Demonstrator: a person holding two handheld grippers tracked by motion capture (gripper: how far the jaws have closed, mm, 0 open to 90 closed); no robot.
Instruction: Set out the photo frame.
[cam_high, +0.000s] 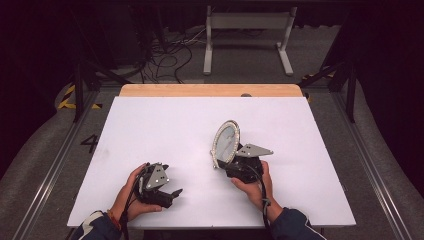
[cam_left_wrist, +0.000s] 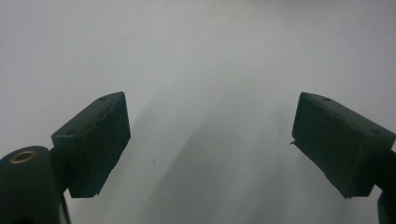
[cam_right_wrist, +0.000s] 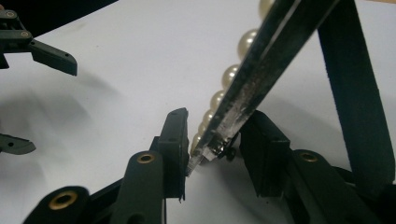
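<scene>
From the high view, an oval mirror (cam_high: 226, 142) with a rim of pearl beads stands upright on the white table (cam_high: 165, 130), right of centre, just in front of the right gripper (cam_high: 231, 161). Its long axis runs up and down, leaning slightly toward the far right, and its glass faces the left side of the table. A dark stand leg props it on the right.

The right gripper view adds the detail at the bottom edge: the mirror (cam_right_wrist: 261, 60) appears edge-on, rising diagonally toward the upper right, pearls (cam_right_wrist: 231, 74) lining its left face and the black stand leg (cam_right_wrist: 355, 88) behind it. The mirror's lower rim sits between the two black jaws; the left pad touches the beads, while the right pad stands just beside the back, and I cannot tell whether it presses. The jaws are narrow.

The left gripper (cam_high: 167, 192) rests near the table's front edge, well apart from the mirror. The left gripper view shows its pads (cam_left_wrist: 95, 140) spread wide over bare white surface, holding nothing.
</scene>
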